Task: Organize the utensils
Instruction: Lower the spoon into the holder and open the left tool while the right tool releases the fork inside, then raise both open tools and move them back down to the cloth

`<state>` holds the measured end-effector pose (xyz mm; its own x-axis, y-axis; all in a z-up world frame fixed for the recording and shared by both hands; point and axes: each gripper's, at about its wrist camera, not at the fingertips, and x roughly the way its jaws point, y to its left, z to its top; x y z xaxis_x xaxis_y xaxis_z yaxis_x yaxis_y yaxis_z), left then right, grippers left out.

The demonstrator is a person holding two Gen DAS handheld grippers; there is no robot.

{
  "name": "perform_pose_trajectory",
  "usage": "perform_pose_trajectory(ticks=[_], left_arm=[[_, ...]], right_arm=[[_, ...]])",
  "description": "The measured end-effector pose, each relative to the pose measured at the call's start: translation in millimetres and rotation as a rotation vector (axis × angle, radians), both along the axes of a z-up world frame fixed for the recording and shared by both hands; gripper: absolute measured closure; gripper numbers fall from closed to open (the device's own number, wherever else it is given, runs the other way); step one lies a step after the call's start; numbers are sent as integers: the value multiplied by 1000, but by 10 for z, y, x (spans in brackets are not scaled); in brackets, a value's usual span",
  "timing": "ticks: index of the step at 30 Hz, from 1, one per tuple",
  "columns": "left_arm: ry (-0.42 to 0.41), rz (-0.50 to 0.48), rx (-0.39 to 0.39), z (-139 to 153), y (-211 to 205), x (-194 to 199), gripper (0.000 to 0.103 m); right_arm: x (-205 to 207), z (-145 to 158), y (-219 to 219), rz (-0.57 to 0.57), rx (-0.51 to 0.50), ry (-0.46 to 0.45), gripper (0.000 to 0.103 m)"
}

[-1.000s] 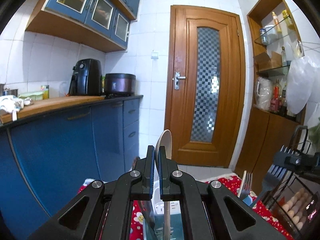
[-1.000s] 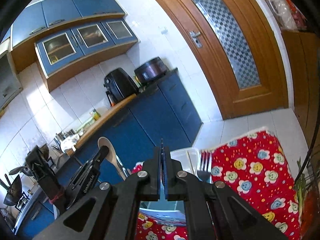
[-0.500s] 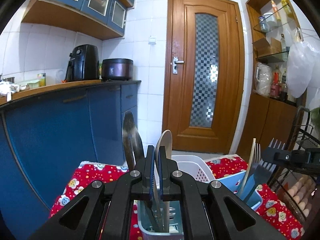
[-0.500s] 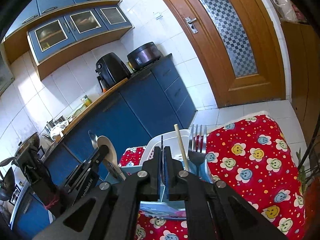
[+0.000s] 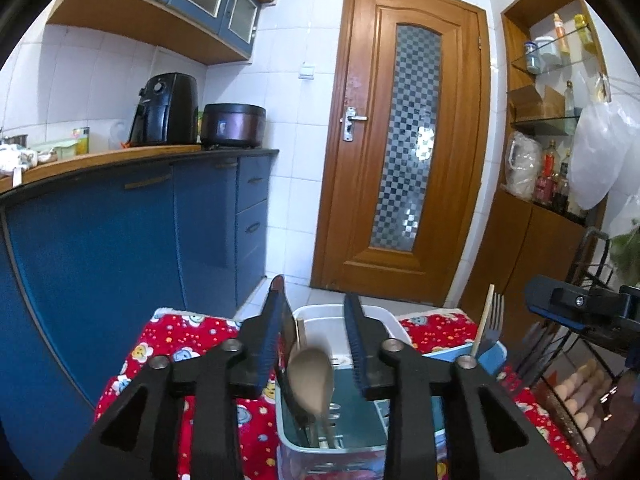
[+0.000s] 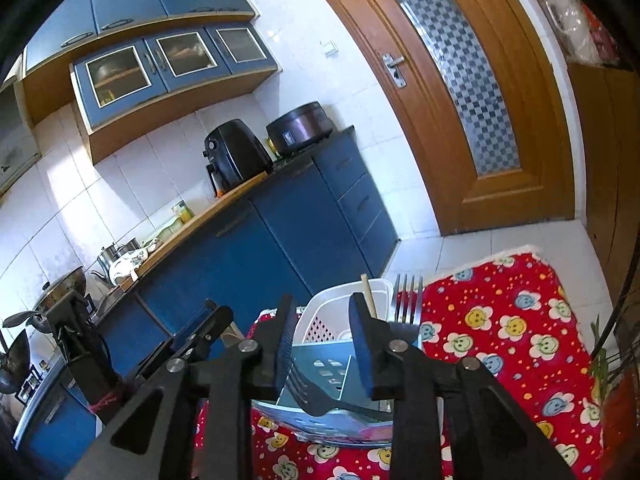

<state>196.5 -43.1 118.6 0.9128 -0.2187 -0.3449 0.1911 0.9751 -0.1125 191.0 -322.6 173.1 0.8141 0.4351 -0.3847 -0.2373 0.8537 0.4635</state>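
My left gripper (image 5: 316, 300) is open above a pale blue-green utensil holder (image 5: 340, 436). A wooden spoon (image 5: 311, 380) stands loose in it between the jaws, blurred, beside a dark utensil. My right gripper (image 6: 322, 312) is open over the same holder (image 6: 320, 364); a black fork (image 6: 316, 396) lies tilted in it under the jaws. A metal fork (image 6: 407, 300) and a chopstick (image 6: 369, 296) stand upright in a far compartment; they also show in the left wrist view (image 5: 494, 320).
A white basket (image 5: 332, 320) stands behind the holder on a red flowered cloth (image 6: 500, 340). Blue cabinets (image 5: 120, 240) run along the left. A wire rack with eggs (image 5: 580, 384) stands at the right. A wooden door (image 5: 404, 140) is ahead.
Both grippers have opened and come down over the holder. The wooden spoon has left my left gripper and drops into the holder. The black fork has left my right gripper.
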Motion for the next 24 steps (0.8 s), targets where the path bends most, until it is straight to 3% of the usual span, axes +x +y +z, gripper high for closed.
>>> perform_pose_trajectory(ticks=[13,24], left_arm=[[15,-22,-7,129,129,-341,62],[105,-30,9,30,267,-612,62]], right_arm=[[-316,-42,-47,-9,-29,18,70],[-551,-466,18,22,-109,154,70]])
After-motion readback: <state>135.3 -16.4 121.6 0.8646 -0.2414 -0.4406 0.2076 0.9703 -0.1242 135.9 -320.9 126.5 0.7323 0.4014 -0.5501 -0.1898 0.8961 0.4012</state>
